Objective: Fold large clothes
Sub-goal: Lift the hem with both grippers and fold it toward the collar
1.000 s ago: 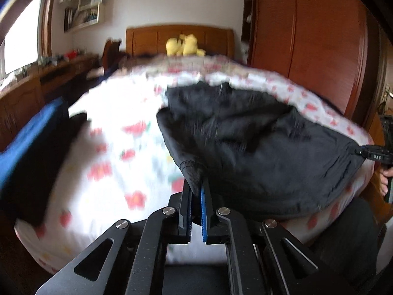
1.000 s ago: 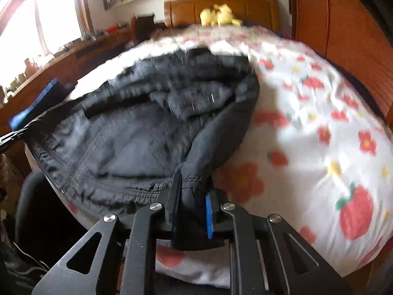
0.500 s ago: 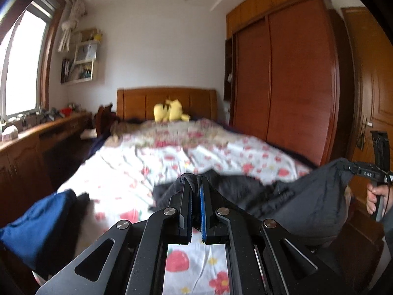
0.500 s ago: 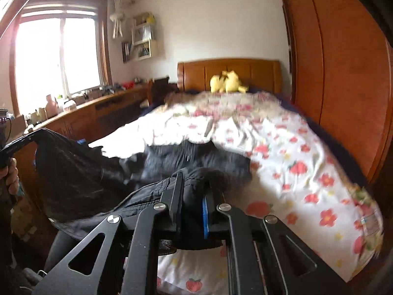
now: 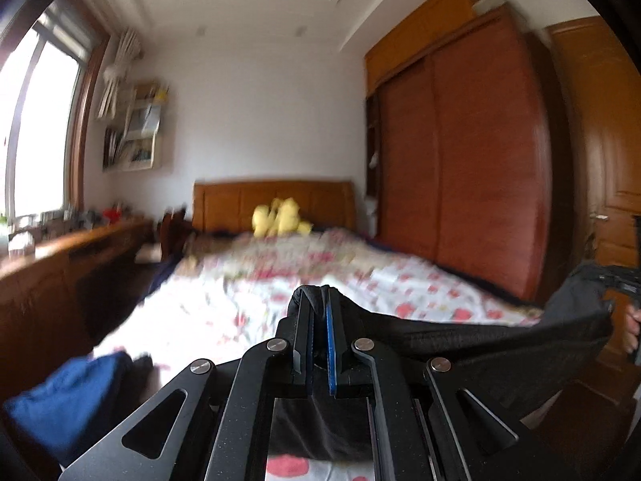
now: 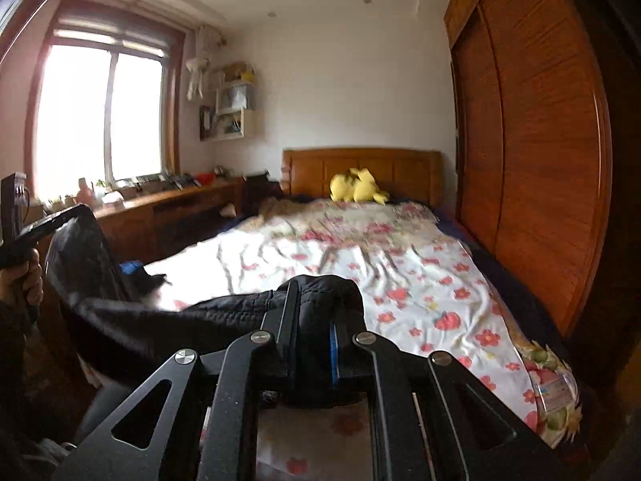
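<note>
I stand at the foot of a bed under a white quilt printed with red flowers; it fills the middle of the room and runs back to a wooden headboard. A tall wooden wardrobe lines its right side, a long wooden counter under the window its left, with a dark aisle between counter and bed. A yellow plush toy sits at the headboard. A blue cloth lies at the bed's near left corner. The black garment hangs stretched in the air between my claws, above the foot edge. My left gripper is pinched tight on one end, my right gripper clamped on the bunched other end
</note>
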A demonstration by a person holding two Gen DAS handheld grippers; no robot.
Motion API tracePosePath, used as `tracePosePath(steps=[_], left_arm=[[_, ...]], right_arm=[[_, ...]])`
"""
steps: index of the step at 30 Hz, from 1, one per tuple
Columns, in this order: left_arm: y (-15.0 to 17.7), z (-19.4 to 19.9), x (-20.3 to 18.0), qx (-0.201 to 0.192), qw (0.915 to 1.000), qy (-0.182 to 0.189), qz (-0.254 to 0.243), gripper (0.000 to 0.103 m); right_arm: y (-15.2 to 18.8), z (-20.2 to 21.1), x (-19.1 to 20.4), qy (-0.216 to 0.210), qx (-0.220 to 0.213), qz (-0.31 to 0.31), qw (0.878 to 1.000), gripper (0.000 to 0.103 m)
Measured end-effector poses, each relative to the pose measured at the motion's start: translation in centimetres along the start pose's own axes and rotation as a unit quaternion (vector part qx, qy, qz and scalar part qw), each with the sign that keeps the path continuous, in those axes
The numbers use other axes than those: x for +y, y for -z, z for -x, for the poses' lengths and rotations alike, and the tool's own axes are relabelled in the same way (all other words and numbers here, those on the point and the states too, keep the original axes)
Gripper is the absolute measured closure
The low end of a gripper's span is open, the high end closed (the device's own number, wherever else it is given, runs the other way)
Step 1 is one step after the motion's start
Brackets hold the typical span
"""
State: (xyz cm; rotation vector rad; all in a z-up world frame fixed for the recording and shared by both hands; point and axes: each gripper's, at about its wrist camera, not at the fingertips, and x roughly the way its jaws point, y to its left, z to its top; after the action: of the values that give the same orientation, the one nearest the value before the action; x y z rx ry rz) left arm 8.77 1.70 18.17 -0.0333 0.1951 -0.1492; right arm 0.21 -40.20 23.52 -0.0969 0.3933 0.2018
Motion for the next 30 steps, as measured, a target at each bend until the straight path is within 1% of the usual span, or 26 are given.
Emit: tracePosePath(steps=[2, 5, 8, 11, 12, 13, 16, 17, 20, 23, 27, 30], left_arm=[[1.9, -3.5, 0.3, 0.031, 0.9995, -0.010, 0.008, 0.098], [3.4, -6.7, 0.6, 0.049, 0.9985, -0.022, 0.005, 0.098], [3.6, -9.4, 0.2, 0.061, 0.9976, -0.031, 0.008, 0.098], [3.7, -10.7, 0.3, 0.060, 0.9973, -0.041, 0.015, 0.098], [3.6, -10.6, 0.2, 0.061, 0.9969, -0.045, 0.018, 0.098], [3.2, -10.8, -0.5, 0.064, 0.9965, -0.048, 0.024, 0.098], [2.8, -11.6, -0.5, 0.076, 0.9953, -0.047, 0.038, 0.098], [2.6, -11.4, -1.0, 0.078, 0.9950, -0.045, 0.041, 0.098], [2.2, -13.3, -1.3, 0.080, 0.9948, -0.051, 0.037, 0.098], [1.6, -15.4, -1.6, 0.079, 0.9950, -0.048, 0.038, 0.098], [1.6, -18.5, -1.4, 0.070, 0.9954, -0.047, 0.045, 0.098], [2.3, -19.9, -0.7, 0.066, 0.9952, -0.039, 0.060, 0.097]], right_arm=[[1.3, -3.1, -0.5, -0.001, 0.031, -0.005, 0.999, 0.091], [3.3, -7.8, -1.0, 0.013, 0.067, 0.007, 0.998, 0.091], [4.4, -11.6, -1.8, 0.022, 0.088, 0.013, 0.996, 0.091], [5.5, -15.3, -3.1, 0.025, 0.104, 0.006, 0.994, 0.091], [5.9, -17.0, -3.5, 0.027, 0.110, -0.001, 0.994, 0.091], [6.3, -17.8, -4.0, 0.028, 0.113, -0.008, 0.993, 0.091], [7.4, -21.3, -5.3, 0.027, 0.126, -0.036, 0.991, 0.091], [7.5, -22.1, -5.5, 0.028, 0.129, -0.041, 0.990, 0.091], [7.5, -24.9, -5.9, 0.037, 0.135, -0.038, 0.989, 0.091], [6.7, -27.4, -6.5, 0.042, 0.140, -0.033, 0.989, 0.091], [5.4, -30.5, -7.6, 0.057, 0.141, -0.024, 0.988, 0.091], [5.0, -32.7, -8.6, 0.063, 0.151, -0.039, 0.986, 0.091]])
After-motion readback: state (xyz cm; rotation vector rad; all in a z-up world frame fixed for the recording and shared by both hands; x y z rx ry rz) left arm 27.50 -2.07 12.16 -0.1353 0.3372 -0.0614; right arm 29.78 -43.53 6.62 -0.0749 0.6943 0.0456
